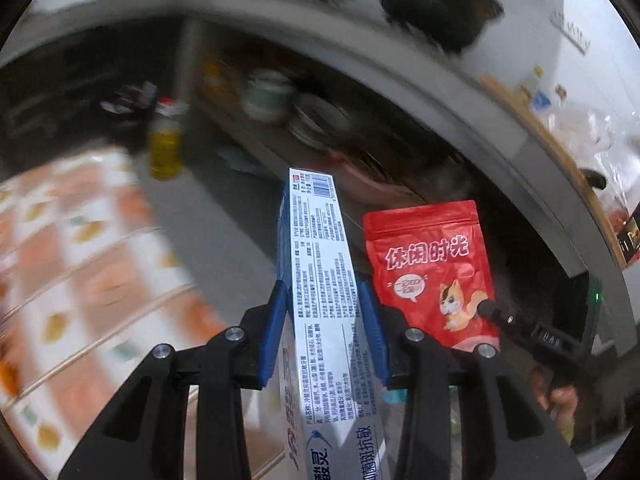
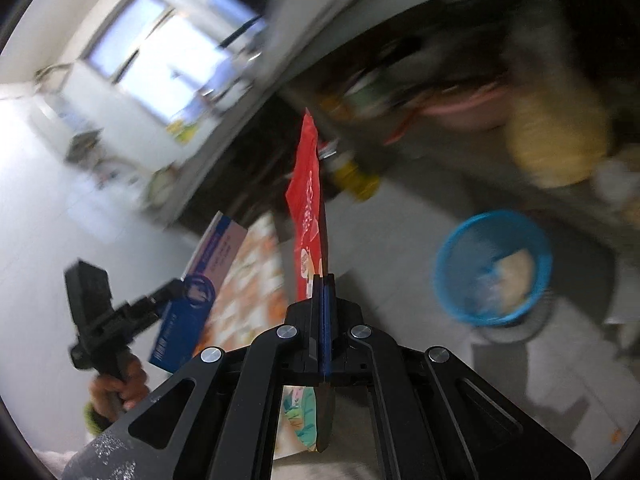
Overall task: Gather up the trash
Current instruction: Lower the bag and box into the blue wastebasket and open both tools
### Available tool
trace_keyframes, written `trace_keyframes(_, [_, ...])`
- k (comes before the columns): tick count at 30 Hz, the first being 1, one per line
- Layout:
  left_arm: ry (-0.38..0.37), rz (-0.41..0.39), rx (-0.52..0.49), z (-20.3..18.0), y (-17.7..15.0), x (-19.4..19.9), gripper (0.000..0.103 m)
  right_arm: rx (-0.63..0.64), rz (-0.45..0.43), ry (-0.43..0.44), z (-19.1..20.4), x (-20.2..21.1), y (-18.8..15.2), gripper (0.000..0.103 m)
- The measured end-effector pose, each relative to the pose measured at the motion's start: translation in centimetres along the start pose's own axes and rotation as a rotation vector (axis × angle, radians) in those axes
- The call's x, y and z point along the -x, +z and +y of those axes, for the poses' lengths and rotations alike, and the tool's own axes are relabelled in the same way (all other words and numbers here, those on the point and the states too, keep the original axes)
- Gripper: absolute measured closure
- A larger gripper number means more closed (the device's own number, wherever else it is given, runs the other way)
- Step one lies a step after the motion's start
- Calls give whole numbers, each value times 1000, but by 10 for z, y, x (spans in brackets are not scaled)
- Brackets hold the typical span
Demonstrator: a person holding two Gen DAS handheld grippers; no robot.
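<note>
Toothpaste box (image 1: pixel 322 280), long and blue-white, clamped in left tool (image 1: pixel 325 300); right tool (image 2: pixel 323 280) pinches red snack pouch (image 2: pixel 308 204).

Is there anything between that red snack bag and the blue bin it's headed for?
Nothing visible. The right gripper pinches the red pouch in the air, and only bare grey floor shows between it and the blue basket, lower right. Blur hides small details.

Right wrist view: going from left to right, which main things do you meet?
Left tongs holding the blue toothpaste box → red snack pouch in the right tongs → yellow bottle → blue basket.
</note>
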State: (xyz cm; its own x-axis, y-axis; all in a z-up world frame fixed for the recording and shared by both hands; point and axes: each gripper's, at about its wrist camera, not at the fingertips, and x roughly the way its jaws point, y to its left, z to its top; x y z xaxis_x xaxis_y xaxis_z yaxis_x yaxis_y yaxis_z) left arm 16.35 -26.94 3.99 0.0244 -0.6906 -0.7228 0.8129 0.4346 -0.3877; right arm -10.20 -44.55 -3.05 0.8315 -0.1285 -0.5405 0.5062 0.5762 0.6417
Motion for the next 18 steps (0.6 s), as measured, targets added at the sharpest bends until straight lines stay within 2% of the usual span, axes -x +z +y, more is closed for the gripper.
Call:
trace_keyframes(4, [-34,178,-48,-25,22,-93,67,-28,-15,-163,-32,-14,-1,103])
trace_keyframes(9, [11,378,-73,-37,27,-216,67,-19,28,-348,-76,-57,-1,103])
trace_keyframes(15, [94,556,-48,-15,12,-336,67,-48,114,-443,-119,-125,4,103])
trace_keyframes(18, [130,601,-19,-6,8,-380,67,-34,126,-507,-130,-153,8,103])
